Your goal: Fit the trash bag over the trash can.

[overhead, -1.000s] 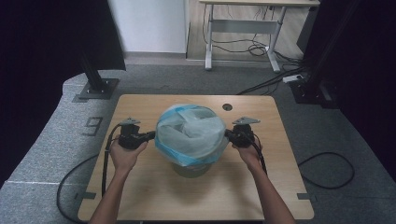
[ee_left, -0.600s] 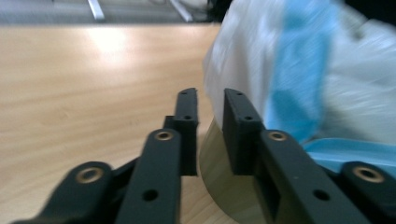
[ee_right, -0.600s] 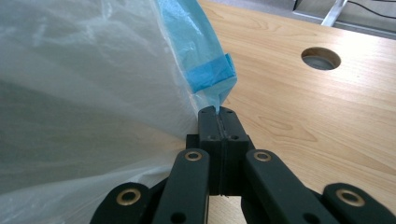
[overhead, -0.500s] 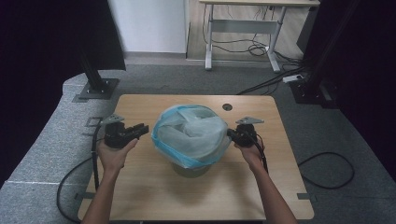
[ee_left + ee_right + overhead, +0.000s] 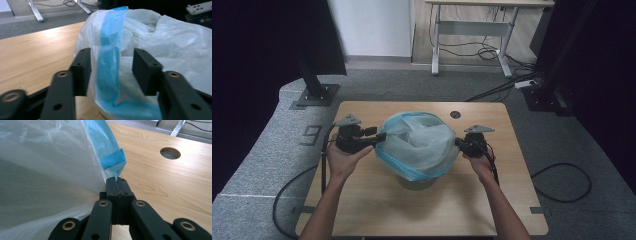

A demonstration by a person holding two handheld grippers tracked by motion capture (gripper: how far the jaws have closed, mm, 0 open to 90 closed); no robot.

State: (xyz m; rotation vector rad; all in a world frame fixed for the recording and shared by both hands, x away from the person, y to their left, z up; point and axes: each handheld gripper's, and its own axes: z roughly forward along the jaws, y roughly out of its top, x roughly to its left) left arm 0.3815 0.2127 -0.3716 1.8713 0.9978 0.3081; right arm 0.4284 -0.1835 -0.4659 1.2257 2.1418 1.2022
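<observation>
A thin white plastic bag with a blue band along its rim is draped over a round bin in the middle of the wooden table. My left gripper is at the bag's left edge. Its jaws have just been opening and stand apart, with the blue band hanging loose between them and no pad pressing on it. My right gripper is at the bag's right edge. In the right gripper view it is shut on a pinch of the bag's rim, just below the blue band.
A round cable hole lies in the table behind the bag. Bare wood runs in front of the bin. Beyond the table are a black stand, a white desk frame and cables on the grey floor.
The left gripper let go of the bag's left edge, drew off to the left, then came back to the edge higher up with its jaws apart. The right gripper stayed put.
</observation>
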